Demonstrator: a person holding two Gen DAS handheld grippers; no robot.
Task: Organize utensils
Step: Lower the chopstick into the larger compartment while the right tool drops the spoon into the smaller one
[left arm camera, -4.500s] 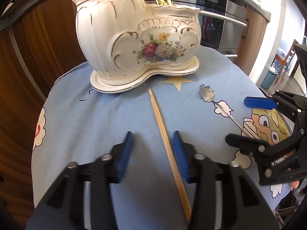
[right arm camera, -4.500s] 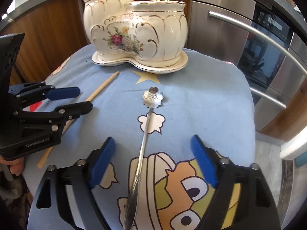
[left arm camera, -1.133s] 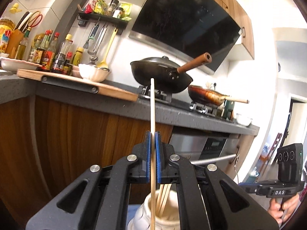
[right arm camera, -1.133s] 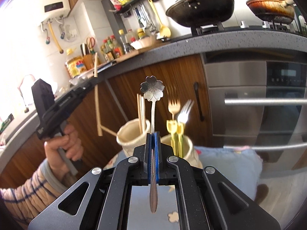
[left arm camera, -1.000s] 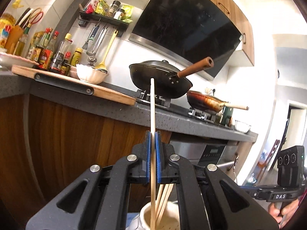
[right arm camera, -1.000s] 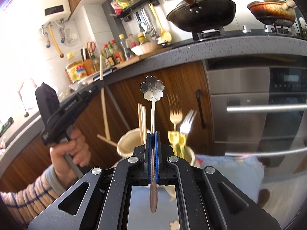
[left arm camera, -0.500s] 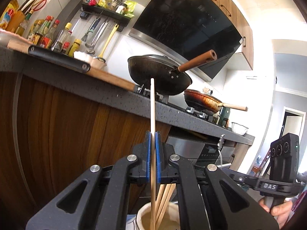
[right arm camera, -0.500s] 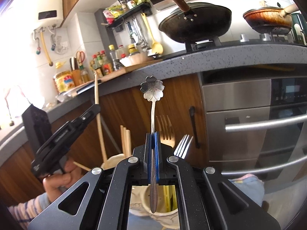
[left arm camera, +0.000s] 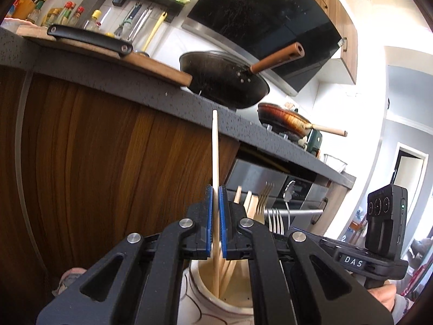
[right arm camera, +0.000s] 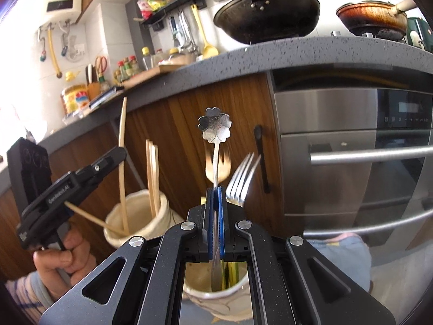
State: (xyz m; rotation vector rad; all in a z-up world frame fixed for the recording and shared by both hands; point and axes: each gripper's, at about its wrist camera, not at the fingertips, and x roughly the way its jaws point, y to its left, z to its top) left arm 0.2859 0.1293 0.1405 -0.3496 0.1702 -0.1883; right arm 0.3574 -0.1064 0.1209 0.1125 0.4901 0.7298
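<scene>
Both utensils have sunk toward the holder [left arm camera: 230, 298]; left gripper [left arm camera: 215, 222] clamps the chopstick [left arm camera: 215, 151], tip inside. Right gripper [right arm camera: 215, 222] clamps the spoon [right arm camera: 215, 127]; release seems next.

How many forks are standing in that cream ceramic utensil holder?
2. A gold-coloured fork stands right behind the flower-shaped silver spoon. A silver fork leans just to its right. More may be hidden behind the right gripper.
</scene>
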